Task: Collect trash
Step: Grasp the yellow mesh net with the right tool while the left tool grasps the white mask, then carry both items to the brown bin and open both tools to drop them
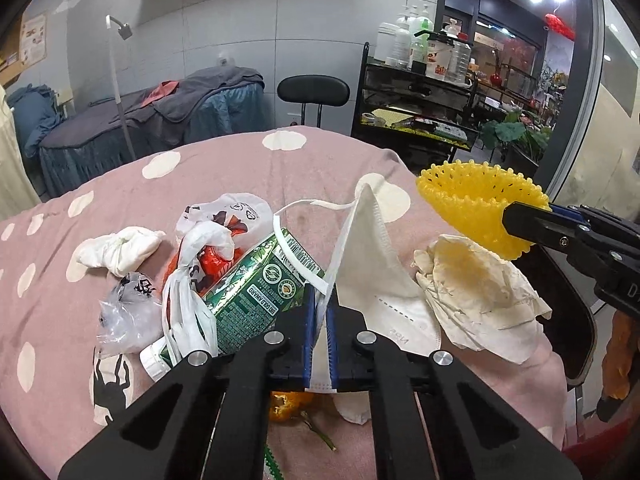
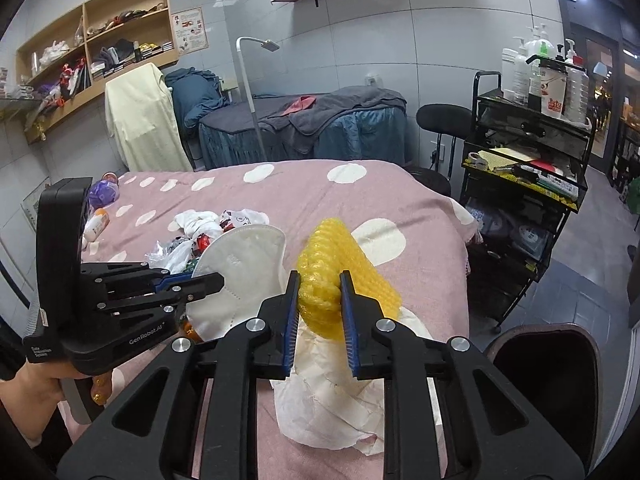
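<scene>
The left hand-held gripper reaches in from the bottom of the left wrist view, pointing forward and down over the bed, and its blue pads are clenched on the lower edge of a white face mask. The mask stands up from the jaws as a tall folded shape, its long axis running from the pads toward the upper middle of the frame, and one ear strap loops off to the left over a green carton. The right hand-held gripper comes in from the bottom of the right wrist view, also tilted downward, grasping a yellow foam net that bulges between and above its pads. In the left wrist view that net opens like a cup toward the upper left, its long axis lying roughly level toward the jaw at the right edge. Under it lies a crumpled white paper, partly covered by the gripper frame. A hand at the lower left of the right wrist view holds the left gripper's handle, cut off by the frame edge. The carton lies slanted from lower left to upper right, half buried under a knotted white plastic bag; a crumpled tissue and a clear wrapper sit to its left. An orange scrap beneath the left gripper is mostly hidden, so what it is cannot be told.
</scene>
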### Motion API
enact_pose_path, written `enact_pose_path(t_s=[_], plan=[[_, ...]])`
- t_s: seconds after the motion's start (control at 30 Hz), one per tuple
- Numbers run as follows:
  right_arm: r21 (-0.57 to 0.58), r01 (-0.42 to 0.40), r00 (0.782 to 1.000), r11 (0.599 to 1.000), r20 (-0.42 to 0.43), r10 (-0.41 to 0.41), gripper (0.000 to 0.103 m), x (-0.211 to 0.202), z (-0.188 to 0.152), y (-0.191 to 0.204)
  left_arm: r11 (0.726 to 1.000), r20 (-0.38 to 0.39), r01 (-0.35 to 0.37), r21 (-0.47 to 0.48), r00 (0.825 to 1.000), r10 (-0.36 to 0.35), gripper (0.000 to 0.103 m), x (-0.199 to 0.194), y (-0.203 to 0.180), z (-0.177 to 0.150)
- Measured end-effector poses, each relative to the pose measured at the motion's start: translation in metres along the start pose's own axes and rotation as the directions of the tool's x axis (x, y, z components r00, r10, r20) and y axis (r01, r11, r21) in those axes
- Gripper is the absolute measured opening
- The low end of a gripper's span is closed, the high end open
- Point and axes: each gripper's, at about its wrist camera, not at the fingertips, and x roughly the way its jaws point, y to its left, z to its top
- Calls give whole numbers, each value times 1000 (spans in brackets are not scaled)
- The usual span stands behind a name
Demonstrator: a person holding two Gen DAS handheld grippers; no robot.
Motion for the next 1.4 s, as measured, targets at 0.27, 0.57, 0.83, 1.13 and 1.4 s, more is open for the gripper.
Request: enact_pose_path(t_s=[0.27,0.57,0.83,1.13,1.4], plan=[[46,-8,999,999,31,6,20,-16,-9,-10,1000,95,-9,-12,995,10,4,-37,-3,0],[87,-17,995,996,96,9,20,-52,-21,-17,999,233,-9,-48,972,20,4,-97,-10,3],[128,75,984,989,154,-94,20,-90,-37,-31,999,302,33,-4,953,-30,4,-121,-39,6],[278,208,965,938,96,-242,20,-112,-73,-89,988,298,134,74,943,-150,4,-114,-84,18],[411,319,947,854,-111,-301,20,-87,-129,-149,965,238,218,144,939,-247,4,-90,-126,21]])
